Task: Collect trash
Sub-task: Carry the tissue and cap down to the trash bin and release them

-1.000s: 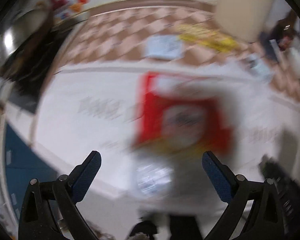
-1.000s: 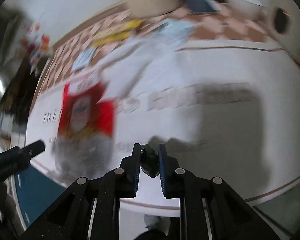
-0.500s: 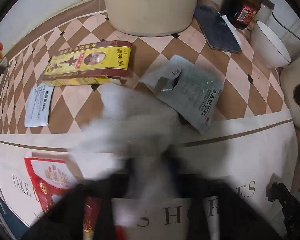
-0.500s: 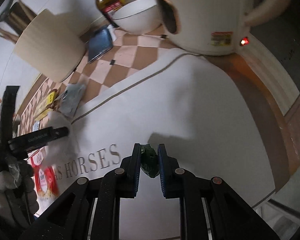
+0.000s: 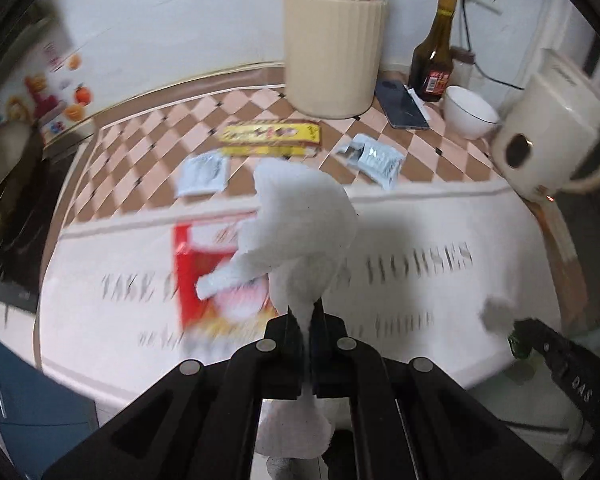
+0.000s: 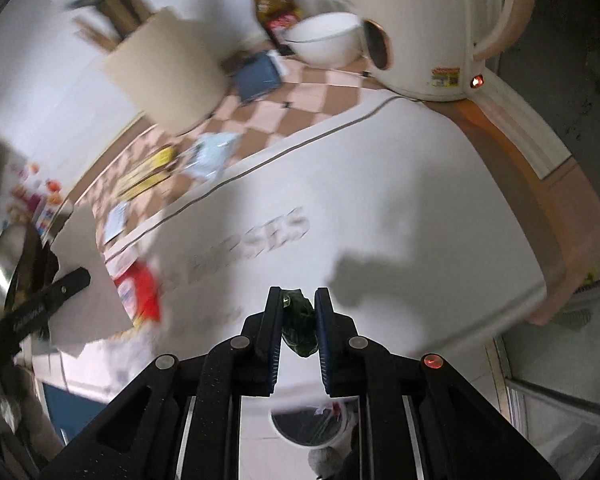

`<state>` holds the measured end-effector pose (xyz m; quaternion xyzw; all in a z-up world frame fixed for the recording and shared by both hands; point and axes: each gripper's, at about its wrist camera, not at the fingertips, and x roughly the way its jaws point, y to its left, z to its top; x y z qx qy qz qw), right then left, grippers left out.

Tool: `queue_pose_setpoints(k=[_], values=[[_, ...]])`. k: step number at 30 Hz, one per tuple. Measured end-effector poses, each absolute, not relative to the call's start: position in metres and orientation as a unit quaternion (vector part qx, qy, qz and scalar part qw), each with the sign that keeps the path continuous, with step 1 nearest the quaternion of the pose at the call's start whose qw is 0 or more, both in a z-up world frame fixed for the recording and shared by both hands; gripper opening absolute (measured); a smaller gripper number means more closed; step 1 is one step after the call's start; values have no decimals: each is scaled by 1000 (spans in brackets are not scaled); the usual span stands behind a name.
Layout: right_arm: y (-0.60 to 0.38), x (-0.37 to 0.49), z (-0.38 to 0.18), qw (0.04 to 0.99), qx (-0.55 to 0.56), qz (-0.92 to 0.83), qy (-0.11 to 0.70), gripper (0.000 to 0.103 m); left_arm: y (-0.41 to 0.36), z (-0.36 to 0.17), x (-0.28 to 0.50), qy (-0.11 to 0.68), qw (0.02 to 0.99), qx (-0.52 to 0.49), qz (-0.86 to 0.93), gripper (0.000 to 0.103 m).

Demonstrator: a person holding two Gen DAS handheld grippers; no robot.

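Observation:
My left gripper [image 5: 307, 314] is shut on a crumpled white tissue [image 5: 300, 220] and holds it above the white counter mat. My right gripper [image 6: 299, 310] is shut on a small dark green wad of trash [image 6: 298, 326] near the counter's front edge. A red snack wrapper [image 5: 204, 276] lies on the mat under the tissue; it also shows in the right wrist view [image 6: 140, 296]. A yellow box [image 5: 272, 136], a torn silver packet [image 5: 374, 158] and a white sachet [image 5: 202, 176] lie on the checkered cloth behind.
A cream utensil holder [image 5: 334, 52], a brown bottle [image 5: 434, 56], a phone [image 5: 404, 104], a white bowl [image 5: 470, 112] and a cream kettle [image 5: 552, 136] stand at the back right. A round bin opening [image 6: 308, 428] shows on the floor below the counter edge.
My left gripper was open a second ago; it has shut on the white tissue and lifted it back from the cloth. My right gripper still holds the green wad and has pulled back.

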<state>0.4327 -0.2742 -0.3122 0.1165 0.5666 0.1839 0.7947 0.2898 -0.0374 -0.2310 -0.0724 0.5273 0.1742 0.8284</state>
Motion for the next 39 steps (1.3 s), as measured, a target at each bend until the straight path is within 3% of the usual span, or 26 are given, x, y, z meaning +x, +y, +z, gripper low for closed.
queue_pose_setpoints(k=[9,16,20,24,27,34,39], values=[[-248,278,-278,789,92,220,566,16,-26,-257,145,542,820,-102,150,0],[-232,197,-339,750,91,216,618,15,-17,-345,81,611,765,-159,125,0],[-224,172,-402,723,85,205,654,15,4,-433,65,653,702,-265,103,0],[-216,162,-488,694,91,196,687,15,31,-555,58,672,629,-375,107,0],[-208,157,-578,673,102,190,707,14,45,-645,64,673,599,-419,110,0],[-190,164,-768,639,134,191,733,14,46,-820,93,704,566,-418,101,2],[-172,162,-865,616,112,207,752,14,41,-867,87,726,557,-392,95,7]])
